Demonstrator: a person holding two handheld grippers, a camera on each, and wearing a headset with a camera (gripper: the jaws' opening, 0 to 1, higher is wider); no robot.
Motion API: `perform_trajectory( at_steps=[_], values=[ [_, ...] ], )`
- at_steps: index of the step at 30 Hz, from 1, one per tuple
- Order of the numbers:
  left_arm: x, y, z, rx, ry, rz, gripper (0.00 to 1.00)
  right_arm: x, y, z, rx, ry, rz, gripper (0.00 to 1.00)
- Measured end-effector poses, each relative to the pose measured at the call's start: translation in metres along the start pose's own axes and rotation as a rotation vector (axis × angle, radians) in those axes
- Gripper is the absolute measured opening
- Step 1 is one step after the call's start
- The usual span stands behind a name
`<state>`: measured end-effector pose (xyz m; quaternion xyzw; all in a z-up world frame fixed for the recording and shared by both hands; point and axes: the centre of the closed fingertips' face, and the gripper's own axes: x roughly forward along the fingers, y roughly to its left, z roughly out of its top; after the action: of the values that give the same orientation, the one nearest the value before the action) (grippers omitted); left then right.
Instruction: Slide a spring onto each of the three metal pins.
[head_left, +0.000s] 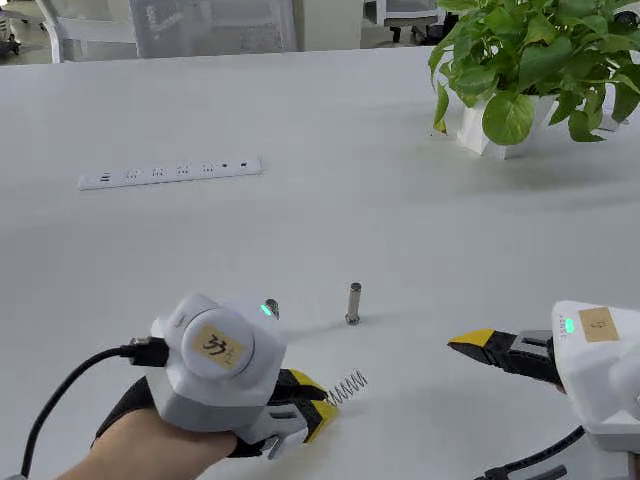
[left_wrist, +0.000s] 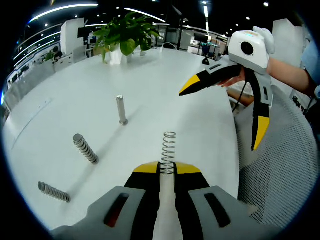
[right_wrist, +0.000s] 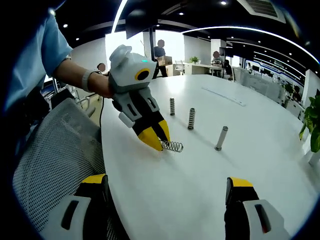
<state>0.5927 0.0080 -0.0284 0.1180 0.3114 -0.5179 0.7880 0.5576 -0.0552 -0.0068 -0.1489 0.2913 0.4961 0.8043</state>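
**While the right jaws gape, the left gripper (left_wrist: 167, 167) pinches a spring (left_wrist: 168, 147)**

Where its yellow fingertips (left_wrist: 145, 169) meet, the left gripper is closed on one end of the spring. The rest of the coil juts forward past the tips, low over the white table (head_left: 400, 200); whether it touches the surface cannot be told. The right gripper (right_wrist: 166, 182) has its two jaws spread wide. It is off to the right, well apart from the left gripper, with its tips pointing toward it.

Beyond the held spring, the bare pin (left_wrist: 120, 110) stands upright on the table, near the coil's free end but not touching it. To its left in the left gripper view are the first sprung pin (left_wrist: 85, 148) and the second sprung pin (left_wrist: 54, 192), each with a coil around its shaft. Both lean in that fisheye view, while in the right gripper view they stand upright.

A gloved hand (head_left: 150, 440) holds the left gripper, and a black cable (head_left: 60, 395) runs from its body. Farther back on the table lies a white power strip (head_left: 170, 173). At the far right corner sits a leafy plant (head_left: 530, 70) in a white pot.
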Motion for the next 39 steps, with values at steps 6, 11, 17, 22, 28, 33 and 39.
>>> perform_trajectory(
  at_steps=[6,11,17,22,28,33,39],
  values=[
    [-0.010,-0.010,0.004,0.026,-0.067,-0.019,0.06,0.001,0.004,0.014,-0.032,-0.004,0.022,0.94],
    [-0.019,-0.022,0.005,0.036,-0.117,-0.056,0.06,0.004,0.008,0.027,-0.055,0.002,0.051,0.85],
    [-0.026,-0.029,0.000,0.052,-0.135,-0.083,0.06,0.006,0.016,0.043,-0.095,0.002,0.088,0.77],
    [-0.033,-0.035,0.000,0.063,-0.160,-0.127,0.06,0.008,0.024,0.049,-0.133,0.028,0.131,0.65],
    [-0.040,-0.035,0.002,0.093,-0.167,-0.150,0.06,0.009,0.030,0.053,-0.176,0.037,0.161,0.59],
    [-0.044,-0.038,0.002,0.154,-0.163,-0.170,0.06,0.010,0.033,0.055,-0.194,0.052,0.188,0.49],
    [-0.046,-0.037,0.001,0.199,-0.155,-0.179,0.06,0.013,0.038,0.058,-0.212,0.049,0.229,0.34]
  ],
)
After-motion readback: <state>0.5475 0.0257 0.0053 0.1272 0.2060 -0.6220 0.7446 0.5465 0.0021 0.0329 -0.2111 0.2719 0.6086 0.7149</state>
